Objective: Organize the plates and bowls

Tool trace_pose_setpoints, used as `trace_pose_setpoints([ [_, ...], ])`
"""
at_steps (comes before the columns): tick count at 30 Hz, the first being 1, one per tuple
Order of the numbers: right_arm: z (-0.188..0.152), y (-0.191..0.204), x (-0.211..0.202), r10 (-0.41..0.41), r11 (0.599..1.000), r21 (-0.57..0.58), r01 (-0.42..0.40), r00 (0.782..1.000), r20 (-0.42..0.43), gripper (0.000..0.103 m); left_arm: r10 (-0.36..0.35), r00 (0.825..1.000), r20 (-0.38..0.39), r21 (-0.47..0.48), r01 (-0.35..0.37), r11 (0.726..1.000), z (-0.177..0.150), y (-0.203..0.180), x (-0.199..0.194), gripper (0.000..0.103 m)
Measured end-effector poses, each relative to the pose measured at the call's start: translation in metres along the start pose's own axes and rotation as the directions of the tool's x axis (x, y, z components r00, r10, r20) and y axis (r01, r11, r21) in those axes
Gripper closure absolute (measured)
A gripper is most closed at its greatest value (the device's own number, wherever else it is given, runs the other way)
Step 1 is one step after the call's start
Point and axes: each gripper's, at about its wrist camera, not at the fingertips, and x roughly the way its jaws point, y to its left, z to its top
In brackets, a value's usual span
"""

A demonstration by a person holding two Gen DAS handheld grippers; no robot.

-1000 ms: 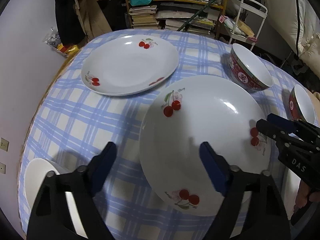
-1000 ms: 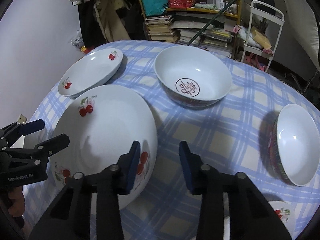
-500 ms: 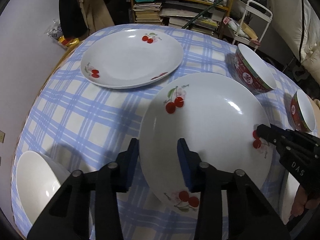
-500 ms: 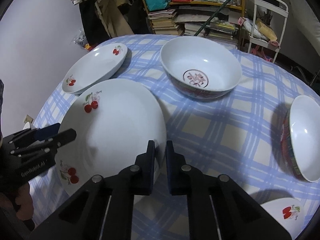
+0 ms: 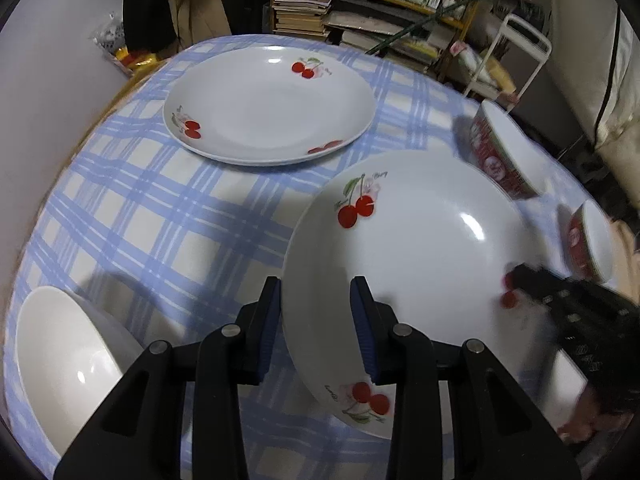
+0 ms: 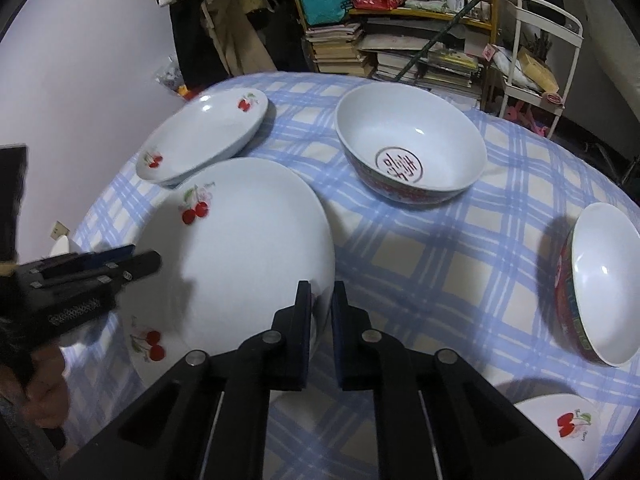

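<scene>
Plate (image 5: 420, 264) at frame centre is clamped on opposite rims by left tongs (image 5: 316, 320) and right tongs (image 6: 321, 312); advise level, synchronised carry onto second plate (image 5: 268, 108), upper left.

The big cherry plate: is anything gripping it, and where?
Yes. The cherry plate is pinched at opposite rims by the left gripper and the right gripper.

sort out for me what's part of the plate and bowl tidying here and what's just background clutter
Part of the job:
- near cherry plate, gripped by left gripper and right gripper
- far cherry plate
- large red bowl
- small red bowl
- plain white bowl

Just lying about:
- stacked books
- white cart
</scene>
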Motion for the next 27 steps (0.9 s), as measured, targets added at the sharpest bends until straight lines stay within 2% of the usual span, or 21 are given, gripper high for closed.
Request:
trace_pose_setpoints([
  [7, -0.005, -0.009, -0.001, 0.001, 0.999, 0.049, 0.0, 1.0, -0.027, 0.092, -0.012, 1.0, 0.019, 0.05, 0.011, 0.999, -0.006, -0.006, -0.013, 0.077],
  [13, -0.013, -0.01, -0.013, 0.007, 0.999, 0.052, -0.005, 0.999, -0.04, 0.092, 0.02, 0.998, 0.052, 0.119, -0.026, 0.993, -0.016, -0.018, -0.031, 0.08],
  [16, -0.016, -0.01, -0.019, 0.006, 0.998, 0.055, -0.004, 0.999, -0.034, 0.092, 0.004, 0.999, 0.047, 0.112, -0.009, 0.994, -0.022, -0.017, -0.039, 0.08],
  [27, -0.038, 0.006, -0.049, 0.015, 0.999, 0.046, -0.013, 0.999, -0.035, 0.092, 0.016, 0.999, 0.038, 0.107, -0.02, 0.994, -0.059, -0.015, -0.078, 0.08],
])
